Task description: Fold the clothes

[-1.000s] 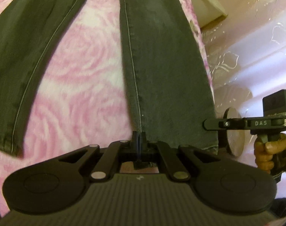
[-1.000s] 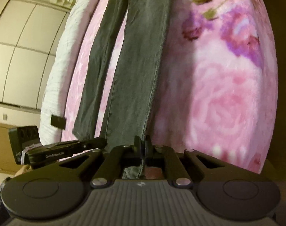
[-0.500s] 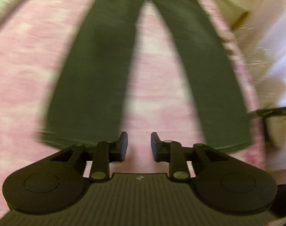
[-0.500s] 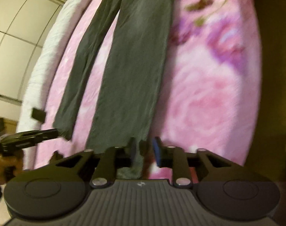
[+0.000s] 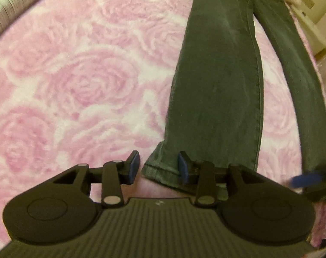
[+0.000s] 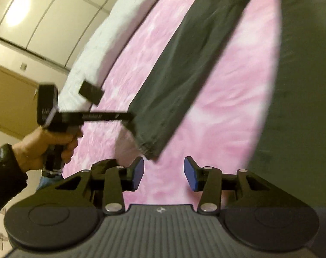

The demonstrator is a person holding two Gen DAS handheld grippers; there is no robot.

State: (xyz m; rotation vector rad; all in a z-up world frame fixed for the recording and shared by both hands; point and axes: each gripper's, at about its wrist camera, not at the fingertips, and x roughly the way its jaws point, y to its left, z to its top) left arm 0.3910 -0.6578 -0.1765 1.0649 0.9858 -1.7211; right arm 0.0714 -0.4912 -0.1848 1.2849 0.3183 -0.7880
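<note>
Warm, dim indoor light; a ceiling lamp (image 6: 17, 10) glared upper left, motion blur softened both fisheye-curved, dark-cornered views.

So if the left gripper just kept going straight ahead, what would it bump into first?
Probably the hem of the dark grey jeans leg, lying between the open left gripper fingers on the pink rose-patterned blanket; depth is unclear.

Jeans (image 5: 216, 90) waistband: cut off by the top edge.
Right hand-held gripper (image 5: 309, 180): blurred at the frame's edge.
Right-wrist jeans hem (image 6: 150, 148): motion-blurred.
</note>
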